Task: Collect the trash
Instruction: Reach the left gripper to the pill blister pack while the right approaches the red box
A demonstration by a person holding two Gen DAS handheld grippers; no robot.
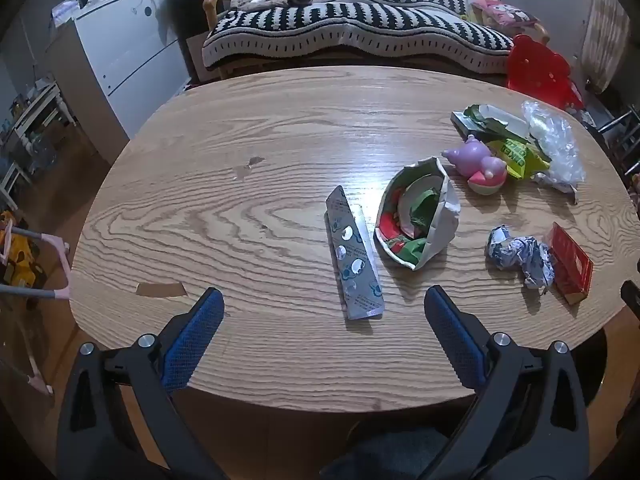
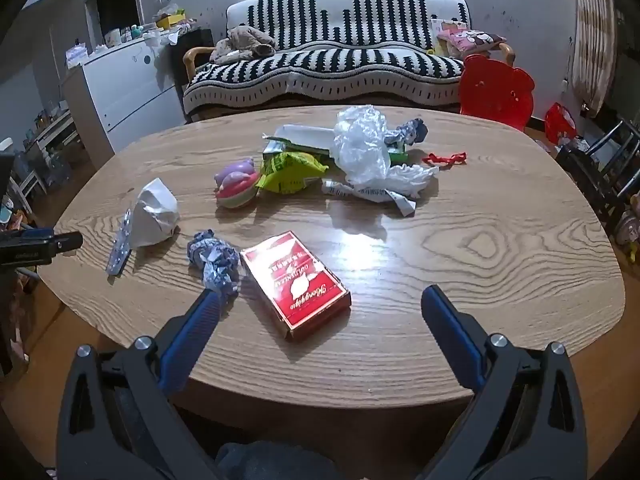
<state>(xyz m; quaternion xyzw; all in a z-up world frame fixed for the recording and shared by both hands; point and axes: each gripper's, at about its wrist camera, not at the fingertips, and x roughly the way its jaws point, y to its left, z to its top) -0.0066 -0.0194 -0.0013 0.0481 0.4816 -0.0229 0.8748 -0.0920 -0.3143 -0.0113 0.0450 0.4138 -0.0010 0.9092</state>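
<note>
Left wrist view: your left gripper (image 1: 324, 300) fills the bottom of frame, jaws spread wide, nothing between them, hanging over the near edge of the wooden table (image 1: 208, 208), so no pick has begun. Just above it at centre lies the flat blister pack (image 1: 354, 256), the easiest first grab; the torn paper bag (image 1: 416, 216) of scraps sits beside it.

Right wrist view: your right gripper (image 2: 320, 300) is equally wide and empty, lined up on the red cigarette box (image 2: 296, 280). The crumpled foil wad (image 2: 214, 260) touches the box at left; the clear plastic wrap (image 2: 364, 148) heaps at upper centre.
</note>
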